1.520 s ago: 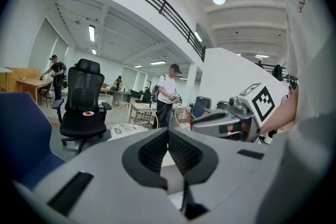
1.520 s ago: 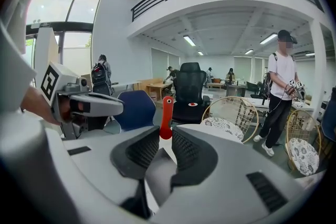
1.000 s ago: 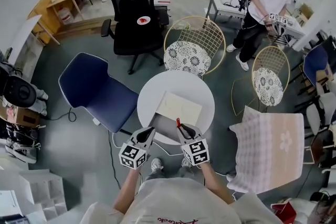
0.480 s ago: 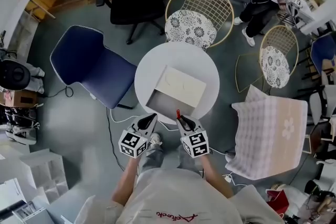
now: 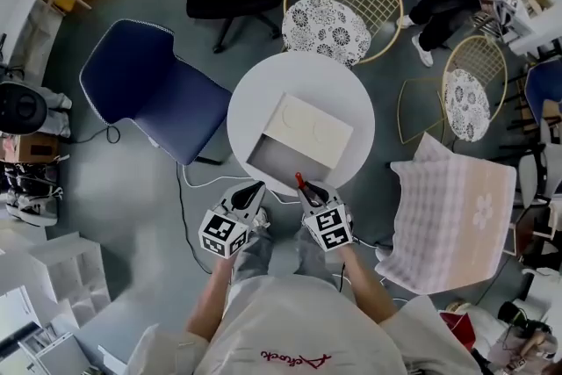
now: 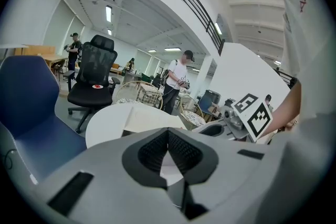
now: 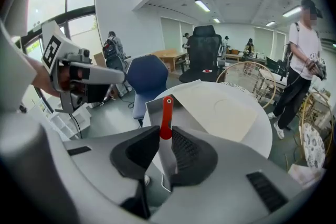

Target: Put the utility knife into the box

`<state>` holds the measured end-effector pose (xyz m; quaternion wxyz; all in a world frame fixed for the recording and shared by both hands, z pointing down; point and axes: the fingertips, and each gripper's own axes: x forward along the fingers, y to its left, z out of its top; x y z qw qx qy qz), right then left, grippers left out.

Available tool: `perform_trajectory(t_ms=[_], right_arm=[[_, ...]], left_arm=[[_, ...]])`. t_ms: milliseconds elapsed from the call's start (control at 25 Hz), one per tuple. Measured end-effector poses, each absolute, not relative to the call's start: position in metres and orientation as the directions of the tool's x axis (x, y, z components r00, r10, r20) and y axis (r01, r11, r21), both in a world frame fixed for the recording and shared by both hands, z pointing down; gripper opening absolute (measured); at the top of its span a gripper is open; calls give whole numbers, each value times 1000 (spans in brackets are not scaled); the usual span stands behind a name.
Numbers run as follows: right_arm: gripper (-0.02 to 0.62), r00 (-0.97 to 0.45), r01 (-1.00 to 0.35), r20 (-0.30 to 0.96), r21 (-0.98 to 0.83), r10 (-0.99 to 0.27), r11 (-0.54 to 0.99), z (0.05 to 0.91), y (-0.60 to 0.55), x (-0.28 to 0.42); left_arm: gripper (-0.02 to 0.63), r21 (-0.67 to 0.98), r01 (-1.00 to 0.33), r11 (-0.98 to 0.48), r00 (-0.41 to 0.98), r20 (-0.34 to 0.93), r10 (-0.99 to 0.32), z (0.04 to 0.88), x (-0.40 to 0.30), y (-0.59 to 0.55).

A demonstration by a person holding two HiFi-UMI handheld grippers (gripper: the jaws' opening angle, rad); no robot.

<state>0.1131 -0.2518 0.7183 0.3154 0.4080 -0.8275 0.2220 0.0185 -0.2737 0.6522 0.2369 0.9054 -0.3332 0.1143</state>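
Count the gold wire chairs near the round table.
2. One wire chair stands at the far side of the round table; the other stands to its right, apart from it. Others may lie out of view.

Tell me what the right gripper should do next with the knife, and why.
Probably ease the right gripper forward a little and lower it. Its jaws are clamped on the knife, whose red end only reaches the near edge of the open box on the table, so letting go now might miss.
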Motion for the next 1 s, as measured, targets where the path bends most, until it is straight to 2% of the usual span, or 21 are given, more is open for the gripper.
perform_trajectory(t_ms=[480,1000], right_arm=[[81,-420,-601,828,53,-371,798,751,-283,103],[81,-354,-586,904,-13,-241,811,795,-297,93]], left_arm=[[11,376,-688,-620,725,354,-590,657,-4,-271],[11,387,-712,-586,702,361,-614,662,-23,-268]])
